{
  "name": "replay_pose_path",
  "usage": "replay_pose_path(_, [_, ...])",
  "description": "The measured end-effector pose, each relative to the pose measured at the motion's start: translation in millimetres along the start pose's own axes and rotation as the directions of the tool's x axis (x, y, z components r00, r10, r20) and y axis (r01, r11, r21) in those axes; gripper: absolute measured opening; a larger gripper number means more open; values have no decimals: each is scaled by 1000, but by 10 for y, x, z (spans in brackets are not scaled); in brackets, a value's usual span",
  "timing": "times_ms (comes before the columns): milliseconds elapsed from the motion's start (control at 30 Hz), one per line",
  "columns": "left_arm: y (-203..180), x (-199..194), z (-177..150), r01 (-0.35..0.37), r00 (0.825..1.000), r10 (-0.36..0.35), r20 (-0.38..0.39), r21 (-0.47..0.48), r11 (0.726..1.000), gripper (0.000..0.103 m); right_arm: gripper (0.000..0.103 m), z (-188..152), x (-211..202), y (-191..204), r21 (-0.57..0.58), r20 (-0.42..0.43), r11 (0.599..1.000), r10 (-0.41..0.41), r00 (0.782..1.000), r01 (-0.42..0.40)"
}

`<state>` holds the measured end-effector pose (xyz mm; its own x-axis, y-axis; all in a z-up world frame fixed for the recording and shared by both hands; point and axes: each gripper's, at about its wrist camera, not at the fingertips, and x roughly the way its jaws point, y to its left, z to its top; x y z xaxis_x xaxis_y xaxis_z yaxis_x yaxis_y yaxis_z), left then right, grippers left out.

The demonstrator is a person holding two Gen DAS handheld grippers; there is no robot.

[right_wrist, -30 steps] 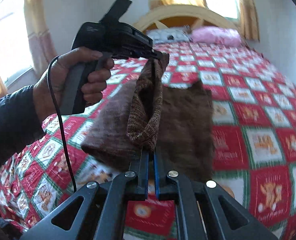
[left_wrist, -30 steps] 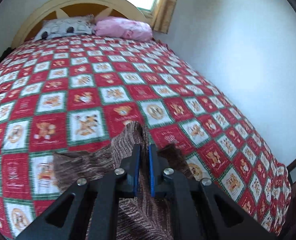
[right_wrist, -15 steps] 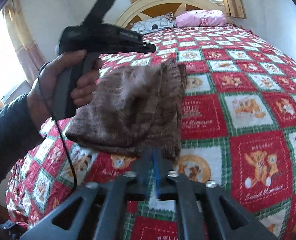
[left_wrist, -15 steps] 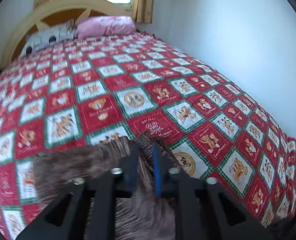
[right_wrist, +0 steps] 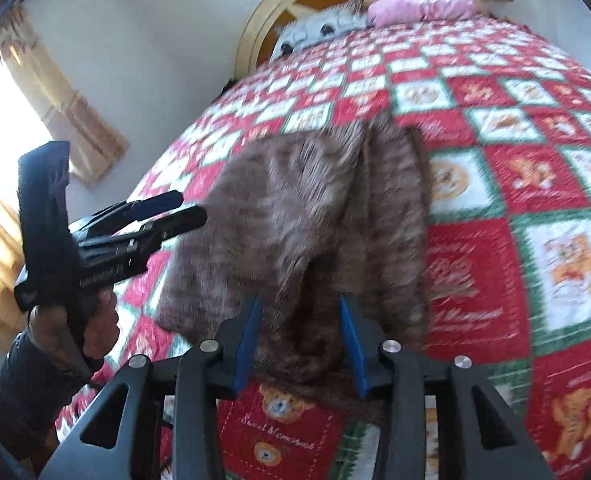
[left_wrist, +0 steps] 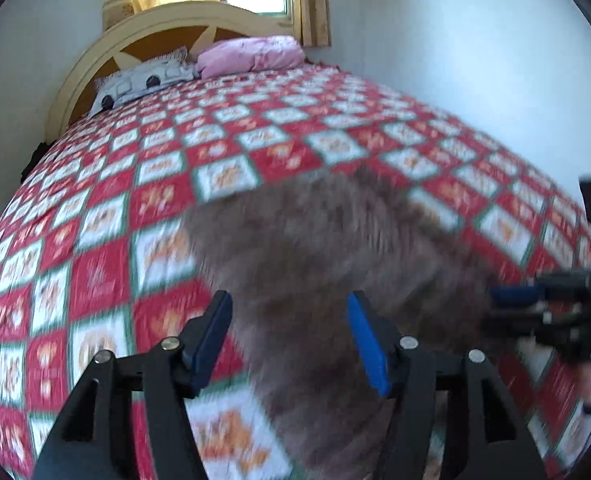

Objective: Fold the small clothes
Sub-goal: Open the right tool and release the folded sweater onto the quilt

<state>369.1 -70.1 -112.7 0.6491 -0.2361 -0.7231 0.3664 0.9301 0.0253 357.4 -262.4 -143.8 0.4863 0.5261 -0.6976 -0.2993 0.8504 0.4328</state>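
- Brown knit garment (right_wrist: 315, 216) lies on the bed (right_wrist: 495, 264), near its foot end, spread over the red-and-white checked quilt (left_wrist: 107, 216); it is not pinned anywhere that I can see.
- Left gripper (left_wrist: 289, 336) is spread wide; its jaws have just been opening. Blue pads (left_wrist: 365, 344) stand clear on either side, cloth only behind them, nothing pinched.
- Right gripper (right_wrist: 301, 344) is likewise parted; its jaws opened within the last second and now stand level. Garment edge sits between the pads but they don't press on it.
- Why so: judging by both grippers being off the cloth, this is the drop after a fold; cloth is let fall flat on the bed so the layer settles.
- In the right view the left gripper (right_wrist: 167, 216) sits just beside the garment's left edge, held by a hand (right_wrist: 75, 320) in a dark sleeve (right_wrist: 11, 392).
- In the left view the right gripper (left_wrist: 535, 304) shows at the far right, near the cloth's right side; blurred.
- Garment look: mottled brown-tan knit, soft, thick; doubled over, with a lengthwise fold ridge down the middle in the right view. Top edge looks uneven, with a small point. Motion blur hides the finer weave.
- Type of garment: cannot tell.
- Pillows (left_wrist: 251, 54) at the headboard (left_wrist: 167, 24), well apart from the work.
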Motion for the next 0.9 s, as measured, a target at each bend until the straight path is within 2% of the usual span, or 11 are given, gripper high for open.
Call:
replay_pose_path(33, [4,8,-67,4,1000,-4,-10,1,1000,64,38,-43,57,36,-12,-27,1000,3,1000,-3])
replay_pose_path(100, [-7,59,-183,7,999,-7,-36,-2,1000,68,4,-111,90,88,-44,-28,997,-69,997,67])
replay_pose_path(300, [-121,-7,-261,56,998,-56,-17,-12,998,72,3,-82,-462,69,-19,105,992,-124,987,127])
replay_pose_path(400, [-193,-15,-282,64,998,-64,-5,-1,998,78,3,-130,-513,-10,-10,86,980,-198,976,200])
replay_pose_path(467, [-227,43,-324,50,999,-50,-12,18,999,79,3,-214,-368,-172,15,25,978,-210,977,209])
replay_pose_path(567, [-219,170,-396,48,997,-47,-66,9,999,79,7,-264,-283,-235,0,3,981,-194,981,194])
replay_pose_path(600, [-198,175,-400,48,996,-49,-73,-4,999,79,12,-234,-307,-217,-8,8,982,-189,982,189])
replay_pose_path(633, [-181,166,-397,47,996,-47,-75,-12,999,80,19,-181,-344,-189,-23,13,981,-190,982,191])
replay_pose_path(700, [-146,164,-414,39,996,-41,-79,-29,999,84,50,-48,-454,-166,-34,63,976,-211,976,213])
replay_pose_path(833, [-91,170,-484,70,995,-75,-71,-69,995,85,50,420,-484,-172,-51,141,975,-205,969,214])
replay_pose_path(900, [-86,156,-502,75,995,-79,-63,-70,995,85,50,649,-345,-178,-72,131,977,-191,973,201])
